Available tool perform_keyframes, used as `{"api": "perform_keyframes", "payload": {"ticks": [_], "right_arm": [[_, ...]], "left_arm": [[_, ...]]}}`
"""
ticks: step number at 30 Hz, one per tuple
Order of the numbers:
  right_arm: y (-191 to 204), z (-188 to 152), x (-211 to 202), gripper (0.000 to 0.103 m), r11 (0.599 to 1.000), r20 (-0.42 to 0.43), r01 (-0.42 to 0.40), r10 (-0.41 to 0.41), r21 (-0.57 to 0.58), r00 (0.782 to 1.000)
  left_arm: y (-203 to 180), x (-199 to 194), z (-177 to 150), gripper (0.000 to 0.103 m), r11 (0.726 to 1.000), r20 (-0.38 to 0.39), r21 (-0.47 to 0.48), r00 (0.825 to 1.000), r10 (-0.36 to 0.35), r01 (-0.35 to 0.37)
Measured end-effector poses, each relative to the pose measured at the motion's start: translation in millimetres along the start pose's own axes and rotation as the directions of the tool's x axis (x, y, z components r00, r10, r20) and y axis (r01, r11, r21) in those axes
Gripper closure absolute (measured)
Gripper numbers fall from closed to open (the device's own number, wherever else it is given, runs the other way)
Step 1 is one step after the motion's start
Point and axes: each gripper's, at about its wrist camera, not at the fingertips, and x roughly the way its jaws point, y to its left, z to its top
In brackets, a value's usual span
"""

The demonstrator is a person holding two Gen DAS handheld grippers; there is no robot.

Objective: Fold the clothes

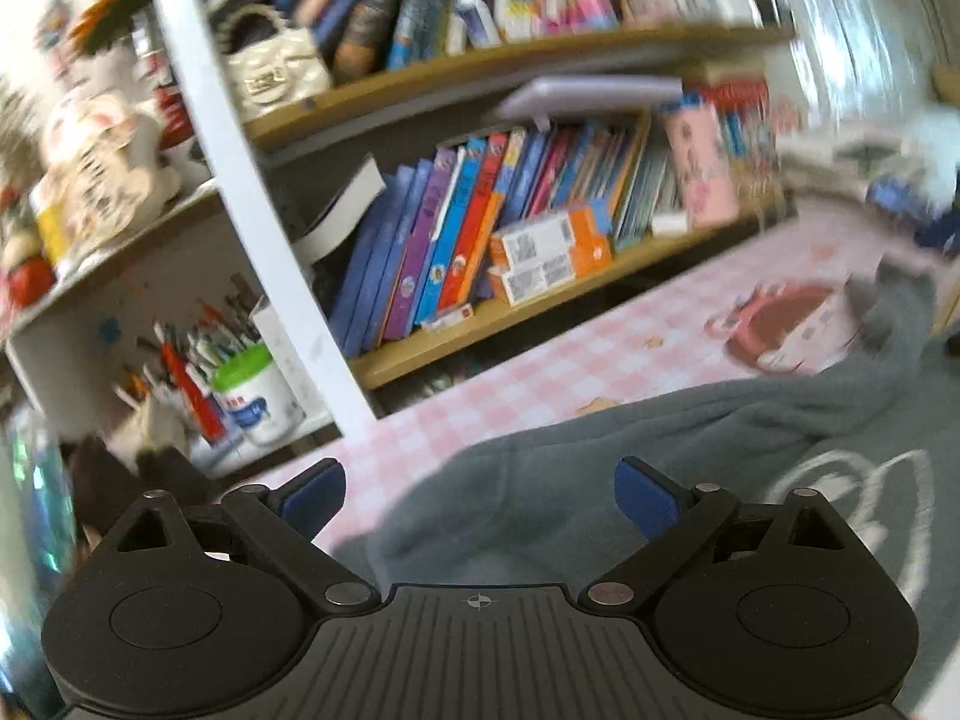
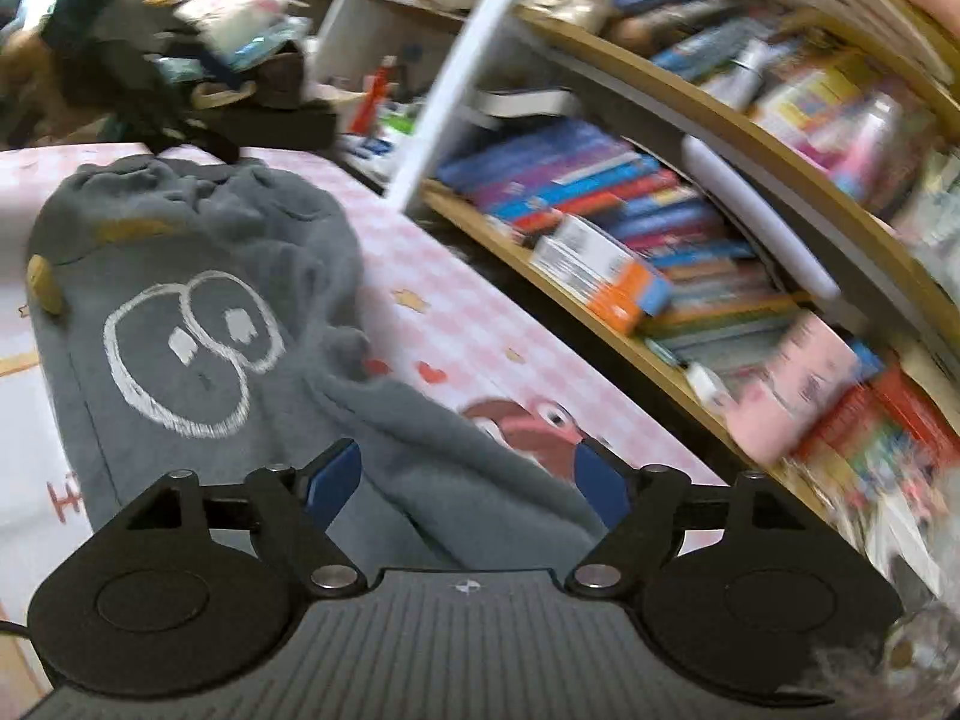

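Observation:
A grey sweatshirt (image 2: 198, 324) with a white cartoon-eyes print lies spread on a pink checked tablecloth (image 2: 456, 324). One sleeve (image 2: 468, 462) runs out toward my right gripper (image 2: 468, 480), which is open with the sleeve lying between and below its blue pads. In the left wrist view the same sweatshirt (image 1: 660, 450) fills the lower right. My left gripper (image 1: 480, 495) is open, its blue pads wide apart just above the garment's edge. Neither gripper holds cloth.
A wooden bookshelf (image 1: 510, 306) packed with books runs along the table's far side, also seen in the right wrist view (image 2: 690, 276). A white post (image 1: 258, 192) stands at the table edge. Pen cups (image 1: 240, 384) and toys crowd the left shelves.

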Motion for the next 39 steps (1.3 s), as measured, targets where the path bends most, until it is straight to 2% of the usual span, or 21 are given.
{"api": "perform_keyframes", "payload": {"ticks": [2, 4, 7, 10, 11, 13, 14, 16, 17, 18, 19, 21, 22, 24, 26, 27, 30, 32, 37, 38, 39], "right_arm": [[-3, 8, 15, 0.033, 0.998, -0.006, -0.060, 0.061, 0.018, 0.998], [-3, 15, 28, 0.053, 0.994, -0.024, -0.103, 0.103, 0.026, 0.994], [-4, 20, 46, 0.076, 0.985, -0.073, -0.167, 0.170, 0.046, 0.983], [-19, 20, 59, 0.087, 0.974, -0.100, -0.138, 0.157, 0.177, 0.983], [-24, 20, 64, 0.087, 0.967, -0.109, -0.127, 0.153, 0.221, 0.982], [-41, 17, 73, 0.087, 0.945, -0.110, -0.038, 0.078, 0.326, 0.991], [-49, 14, 78, 0.087, 0.930, -0.117, 0.002, 0.044, 0.367, 0.992], [-63, 7, 93, 0.087, 0.896, -0.141, 0.063, -0.001, 0.439, 0.990], [-69, 3, 102, 0.087, 0.878, -0.156, 0.085, -0.012, 0.471, 0.988], [-73, -1, 110, 0.080, 0.868, -0.171, 0.091, -0.007, 0.488, 0.985], [-75, -6, 116, 0.068, 0.854, -0.179, 0.096, -0.003, 0.511, 0.984], [-81, -14, 118, 0.059, 0.826, -0.168, 0.101, -0.007, 0.554, 0.986], [-84, -16, 113, 0.056, 0.811, -0.152, 0.093, -0.005, 0.578, 0.988], [-89, -23, 101, 0.051, 0.786, -0.127, 0.091, -0.016, 0.611, 0.992], [-94, -29, 87, 0.050, 0.770, -0.113, 0.104, -0.042, 0.630, 0.993], [-97, -32, 81, 0.050, 0.769, -0.121, 0.120, -0.056, 0.628, 0.991], [-102, -44, 70, 0.048, 0.756, -0.143, 0.151, -0.077, 0.637, 0.987], [-105, -52, 62, 0.048, 0.747, -0.157, 0.172, -0.091, 0.642, 0.983], [-116, -67, 45, 0.048, 0.715, -0.206, 0.246, -0.145, 0.654, 0.968], [-119, -70, 45, 0.048, 0.706, -0.212, 0.251, -0.145, 0.662, 0.966], [-122, -72, 44, 0.045, 0.696, -0.218, 0.256, -0.145, 0.671, 0.965]], "left_arm": [[-1, 22, 6, 0.005, 1.000, -0.044, 0.010, 0.999, 0.005, -0.004], [-2, 46, 6, 0.005, 1.000, -0.086, 0.022, 0.996, 0.005, -0.003], [-5, 83, -4, 0.005, 0.999, -0.165, 0.049, 0.986, 0.020, -0.013], [-3, 107, -22, 0.005, 1.000, -0.239, 0.014, 0.971, 0.026, -0.023], [-1, 112, -27, 0.004, 1.000, -0.253, -0.008, 0.967, 0.022, -0.024], [8, 113, -32, 0.007, 0.994, -0.242, -0.107, 0.970, -0.025, -0.001], [13, 114, -33, 0.015, 0.987, -0.242, -0.158, 0.969, -0.058, 0.020], [18, 113, -35, 0.039, 0.969, -0.223, -0.231, 0.966, -0.135, 0.082], [21, 113, -36, 0.057, 0.959, -0.213, -0.263, 0.963, -0.167, 0.108], [21, 112, -35, 0.074, 0.956, -0.211, -0.274, 0.963, -0.170, 0.108], [23, 111, -34, 0.080, 0.956, -0.213, -0.279, 0.965, -0.152, 0.089], [36, 108, -32, 0.089, 0.937, -0.194, -0.344, 0.972, -0.131, 0.058], [47, 104, -32, 0.089, 0.913, -0.165, -0.406, 0.980, -0.107, 0.031], [74, 92, -36, 0.099, 0.830, -0.107, -0.555, 0.994, -0.010, -0.051], [95, 87, -43, 0.098, 0.761, -0.141, -0.626, 0.984, 0.105, -0.171], [99, 89, -46, 0.096, 0.754, -0.170, -0.628, 0.979, 0.108, -0.192], [97, 86, -52, 0.091, 0.795, -0.213, -0.575, 0.973, 0.086, -0.196], [87, 77, -51, 0.084, 0.830, -0.186, -0.529, 0.979, 0.089, -0.176], [62, 66, -37, 0.079, 0.908, -0.129, -0.415, 0.992, -0.003, -0.052], [58, 68, -34, 0.064, 0.920, -0.130, -0.389, 0.991, -0.013, -0.039], [54, 70, -31, 0.033, 0.932, -0.132, -0.362, 0.991, -0.018, -0.031]]}}
